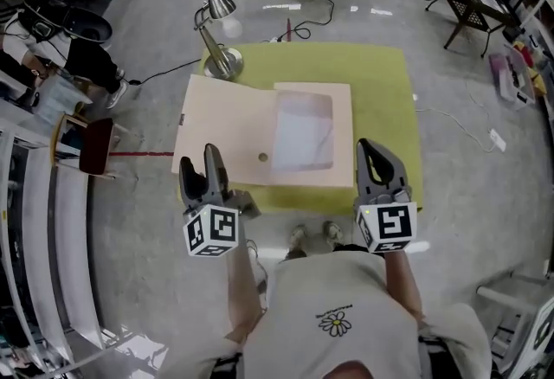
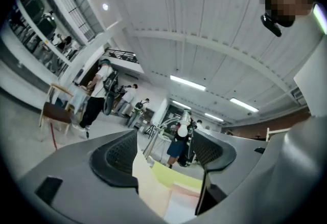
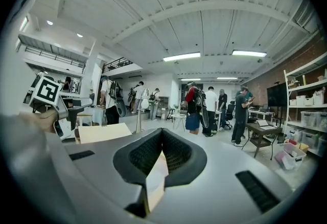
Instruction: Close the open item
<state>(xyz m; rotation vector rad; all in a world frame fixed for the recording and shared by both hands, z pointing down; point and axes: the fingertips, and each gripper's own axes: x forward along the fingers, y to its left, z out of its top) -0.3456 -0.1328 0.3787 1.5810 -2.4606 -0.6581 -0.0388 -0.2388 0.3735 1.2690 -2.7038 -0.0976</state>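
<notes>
A flat beige box point(image 1: 229, 131) lies open on the yellow-green table point(image 1: 385, 83), lid spread to the left and a white-lined tray point(image 1: 303, 131) on the right. My left gripper point(image 1: 201, 174) stands open at the lid's front left corner. In the left gripper view the jaws of that gripper point(image 2: 163, 141) are wide apart, with the beige lid point(image 2: 148, 187) low between them and no pad touching it. My right gripper point(image 1: 372, 163) is shut beside the tray's front right corner. Its pads point(image 3: 162, 133) meet, and a beige wedge of the box point(image 3: 156, 177) shows below them.
A silver desk lamp point(image 1: 216, 31) stands on the table's far left corner. A dark chair point(image 1: 93, 145) sits on the floor to the left. Several people stand beyond the table, and another table point(image 3: 263, 133) is off to the right.
</notes>
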